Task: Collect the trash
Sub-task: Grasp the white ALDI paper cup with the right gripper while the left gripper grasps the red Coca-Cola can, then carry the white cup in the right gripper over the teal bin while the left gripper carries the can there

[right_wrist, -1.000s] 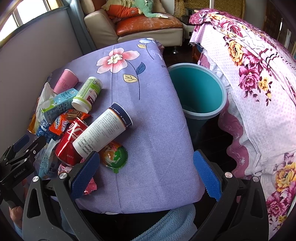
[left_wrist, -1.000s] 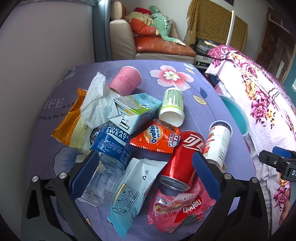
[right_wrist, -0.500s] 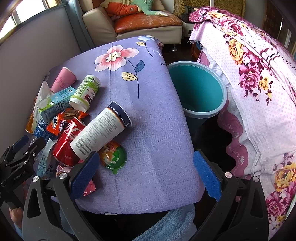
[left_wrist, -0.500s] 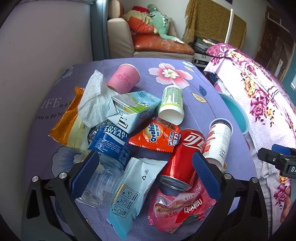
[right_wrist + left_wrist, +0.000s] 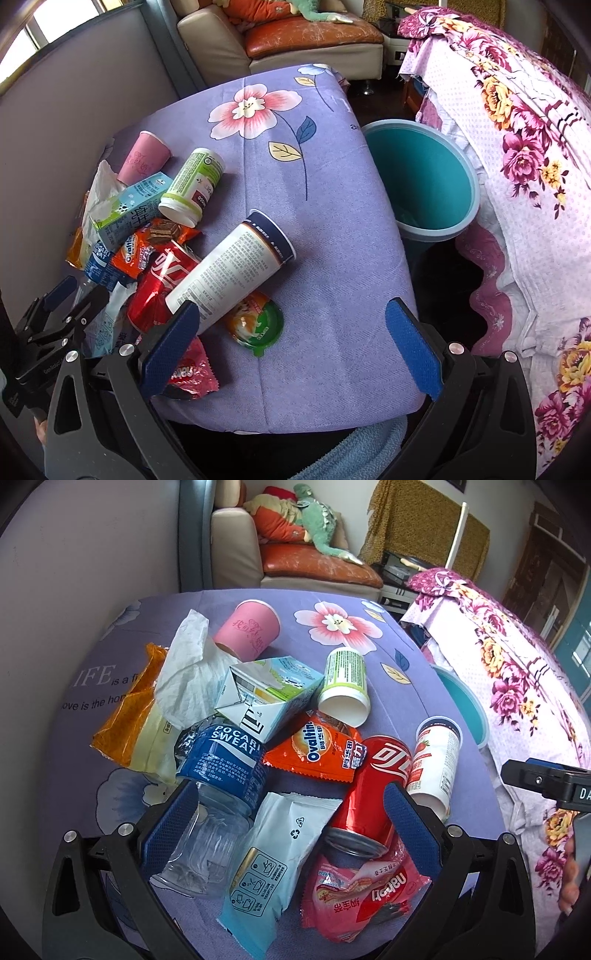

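Both grippers are being held spread wide over a purple floral tablecloth point(image 5: 332, 258): left gripper point(image 5: 288, 823) is being hovered above heaped trash around a red can point(image 5: 369, 794), while right gripper point(image 5: 291, 339) is being kept nearer the teal bin point(image 5: 421, 181) standing beside the can's table edge

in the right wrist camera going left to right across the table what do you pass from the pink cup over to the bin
Pink paper cup → green-and-white bottle → tall white tube with the dark rim → bare purple tablecloth → teal bin beside the table edge.
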`<state>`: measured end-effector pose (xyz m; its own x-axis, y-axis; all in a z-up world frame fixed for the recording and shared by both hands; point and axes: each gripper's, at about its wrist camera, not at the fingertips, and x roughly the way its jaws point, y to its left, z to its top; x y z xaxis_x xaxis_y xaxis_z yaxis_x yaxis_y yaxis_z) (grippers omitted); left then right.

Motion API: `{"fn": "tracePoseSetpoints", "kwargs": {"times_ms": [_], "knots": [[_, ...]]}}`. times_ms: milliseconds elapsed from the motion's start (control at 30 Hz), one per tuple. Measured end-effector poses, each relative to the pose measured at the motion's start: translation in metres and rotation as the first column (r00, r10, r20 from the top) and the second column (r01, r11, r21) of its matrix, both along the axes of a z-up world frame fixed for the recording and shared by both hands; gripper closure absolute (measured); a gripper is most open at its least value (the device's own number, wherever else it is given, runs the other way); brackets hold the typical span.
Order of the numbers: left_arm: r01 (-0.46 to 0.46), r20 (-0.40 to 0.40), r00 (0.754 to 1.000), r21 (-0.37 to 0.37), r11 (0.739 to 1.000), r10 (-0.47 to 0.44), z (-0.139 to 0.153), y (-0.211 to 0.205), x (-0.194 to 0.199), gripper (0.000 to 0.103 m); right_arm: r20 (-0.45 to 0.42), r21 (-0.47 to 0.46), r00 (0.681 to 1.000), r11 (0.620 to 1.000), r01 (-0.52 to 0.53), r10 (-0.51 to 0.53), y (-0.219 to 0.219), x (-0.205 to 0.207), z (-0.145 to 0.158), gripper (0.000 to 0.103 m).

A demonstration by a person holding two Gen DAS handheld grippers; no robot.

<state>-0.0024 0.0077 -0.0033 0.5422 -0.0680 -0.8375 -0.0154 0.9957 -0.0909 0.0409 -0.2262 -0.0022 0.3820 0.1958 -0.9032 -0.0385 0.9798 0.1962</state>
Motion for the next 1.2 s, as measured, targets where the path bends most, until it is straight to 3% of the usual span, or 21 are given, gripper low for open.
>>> {"fn": "tracePoseSetpoints", "kwargs": {"times_ms": [67,133,233,467,500,533,600,667,733,867,1067,1200], "knots": [[0.018,-0.039,0.999,-0.044,0.999,-0.02,-0.001,0.008,0.002,0.003,-0.022,0.027,1.0,1.0,-0.005,0.005,0.006,0.008,-0.003,0.006],[0.027,-0.065,0.997,-0.074,0.997,-0.032,0.001,0.012,0.003,0.003,-0.05,0.075,0.999,0.997,-0.013,0.017,0.012,0.016,-0.008,0.014],[0.045,-0.065,0.997,-0.055,0.997,-0.049,0.005,0.016,0.004,0.003,-0.115,0.149,0.993,0.989,0.0,0.018,0.019,0.031,-0.019,0.023],[0.152,-0.088,0.985,0.012,0.988,-0.15,0.004,0.009,0.008,0.003,-0.23,0.249,0.973,0.967,0.052,0.007,0.028,0.056,-0.048,0.023],[0.163,-0.091,0.983,0.014,0.987,-0.161,0.003,0.008,0.009,0.003,-0.237,0.261,0.971,0.964,0.057,0.007,0.028,0.059,-0.052,0.027],[0.173,-0.091,0.981,0.011,0.985,-0.171,0.002,0.006,0.009,0.003,-0.244,0.272,0.97,0.96,0.06,0.008,0.029,0.06,-0.055,0.044],[0.195,-0.093,0.977,0.007,0.981,-0.193,0.0,0.002,0.011,0.007,-0.261,0.31,0.965,0.949,0.061,0.024,0.031,0.063,-0.063,0.051],[0.223,-0.102,0.97,-0.003,0.975,-0.222,-0.002,-0.003,0.013,0.014,-0.25,0.315,0.968,0.947,0.055,0.027,0.032,0.063,-0.062,0.051],[0.259,-0.109,0.96,-0.022,0.966,-0.26,-0.003,-0.012,0.014,0.028,-0.224,0.316,0.974,0.948,0.037,0.036,0.033,0.064,-0.054,0.051],[0.325,-0.138,0.934,-0.052,0.944,-0.329,-0.01,-0.029,0.02,0.03,-0.159,0.3,0.986,0.954,0.006,0.043,0.028,0.064,-0.031,0.051],[0.363,-0.201,0.911,-0.028,0.932,-0.361,-0.031,-0.049,0.037,0.033,-0.075,0.232,0.997,0.973,-0.002,0.02,0.004,0.062,-0.006,0.051],[0.366,-0.241,0.901,-0.028,0.93,-0.362,-0.047,-0.057,0.05,0.055,-0.041,0.188,0.999,0.982,0.001,0.006,-0.013,0.059,-0.002,0.051]]}}
